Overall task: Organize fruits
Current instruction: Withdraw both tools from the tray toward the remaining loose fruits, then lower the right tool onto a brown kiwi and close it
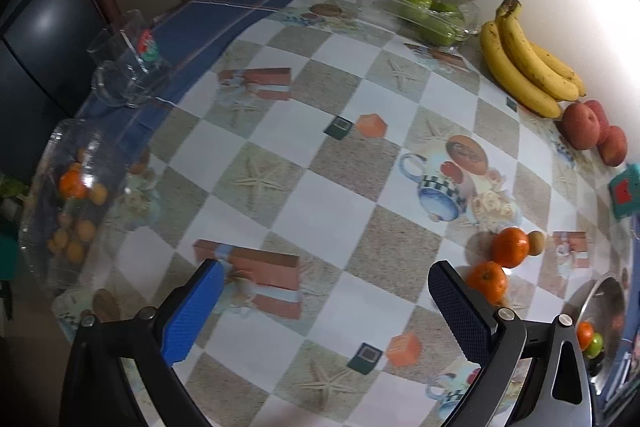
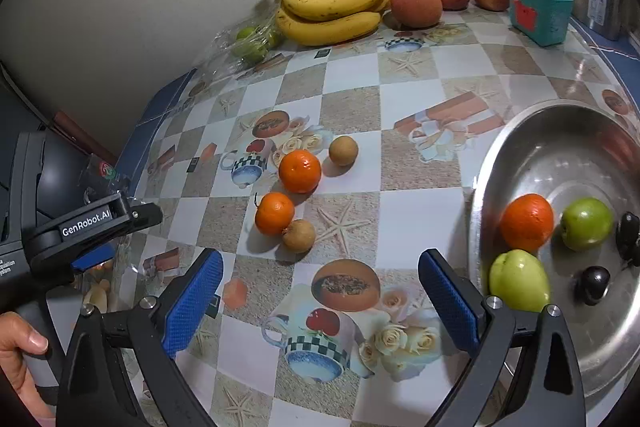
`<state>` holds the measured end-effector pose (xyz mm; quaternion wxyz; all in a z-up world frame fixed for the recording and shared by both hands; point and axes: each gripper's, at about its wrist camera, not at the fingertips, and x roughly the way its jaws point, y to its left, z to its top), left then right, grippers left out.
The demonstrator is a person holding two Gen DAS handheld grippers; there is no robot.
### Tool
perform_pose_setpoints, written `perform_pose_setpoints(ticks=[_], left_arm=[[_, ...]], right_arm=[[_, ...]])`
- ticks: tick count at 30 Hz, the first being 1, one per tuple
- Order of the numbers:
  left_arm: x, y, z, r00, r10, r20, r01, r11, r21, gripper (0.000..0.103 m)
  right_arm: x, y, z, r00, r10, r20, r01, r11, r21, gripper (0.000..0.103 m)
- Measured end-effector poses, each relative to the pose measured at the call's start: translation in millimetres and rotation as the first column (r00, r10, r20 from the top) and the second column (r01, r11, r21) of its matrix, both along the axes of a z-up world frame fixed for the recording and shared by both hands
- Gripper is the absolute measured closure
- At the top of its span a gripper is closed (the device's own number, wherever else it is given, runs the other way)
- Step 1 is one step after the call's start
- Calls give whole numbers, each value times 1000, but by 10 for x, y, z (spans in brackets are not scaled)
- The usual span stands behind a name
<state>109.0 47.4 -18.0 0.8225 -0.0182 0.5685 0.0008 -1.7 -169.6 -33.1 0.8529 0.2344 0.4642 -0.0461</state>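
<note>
Left wrist: the left gripper (image 1: 326,301) hovers with jaws apart and empty over the tabletop (image 1: 320,203); two oranges (image 1: 498,259) lie just beyond its right jaw.

Right wrist: the right gripper (image 2: 320,291) is also spread and empty. The oranges sit ahead, the bowl (image 2: 520,147) to its right. Best straddle one orange squarely, clear of its neighbours. Checked oilcloth, plain wall behind.

Dim indoor light, steel bowl (image 2: 520,131) glare, fisheye-warped edges.
</note>
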Motion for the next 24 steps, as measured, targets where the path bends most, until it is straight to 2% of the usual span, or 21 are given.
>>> perform_pose_setpoints(ticks=[3,7,9,16,18,24], left_arm=[[25,-57,-58,1000,-19,-15,19,999,-28,0],[62,-170,-148,998,-51,-38,50,998,-29,0],[81,-213,-171,997,-65,-42,63,997,-35,0],[126,-390,-223,991,-131,-20,129,988,-79,1],[132,-435,-251,989,-147,-22,145,985,-89,1],[156,-508,-297,985,-171,-18,169,981,-98,1]], right_arm=[[57,19,-55,1000,-1,-13,1,1000,7,5],[118,36,-100,1000,-5,-23,5,1000,-24,6],[151,39,-128,1000,-3,-31,2,999,-38,15],[273,114,-232,997,37,-62,-43,993,-106,34],[301,145,-258,997,46,-68,-55,989,-135,45],[386,274,-328,990,121,-73,-130,980,-148,53]])
